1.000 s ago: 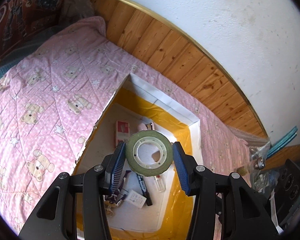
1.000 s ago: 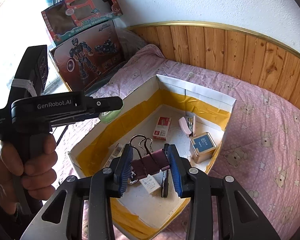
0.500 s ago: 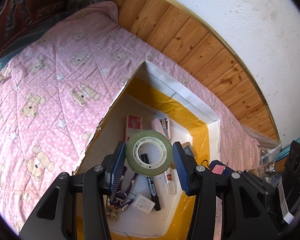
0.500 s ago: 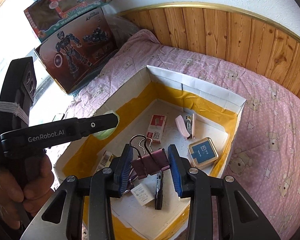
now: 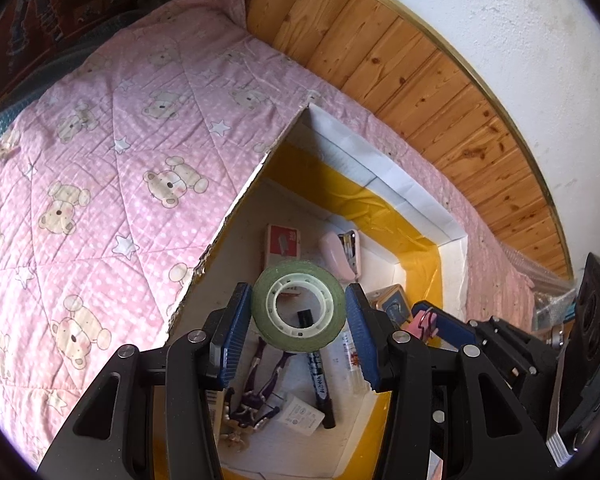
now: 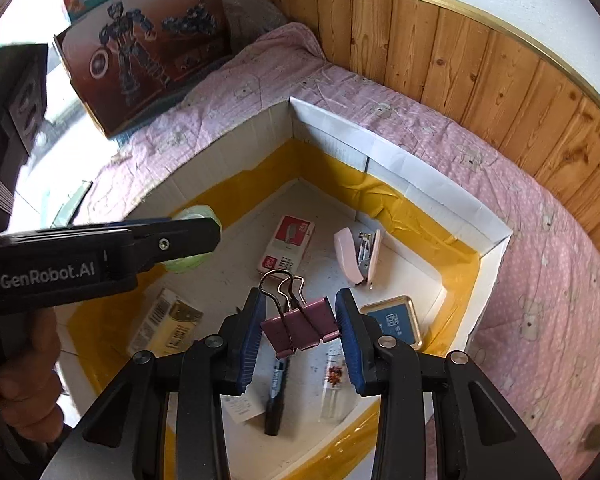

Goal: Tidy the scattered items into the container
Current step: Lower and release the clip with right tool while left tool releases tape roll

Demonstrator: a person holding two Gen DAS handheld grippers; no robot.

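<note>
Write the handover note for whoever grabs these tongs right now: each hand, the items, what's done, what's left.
Left tongs: shut on the green tape roll, held over the box.
Right tongs: shut on the pink binder clip, also over the box.
Done: staple box, pink stapler, blue tin, marker and other bits lie inside.
Left: lower and release tape and clip into the box. Nothing else scattered shows on the pink quilt.
</note>
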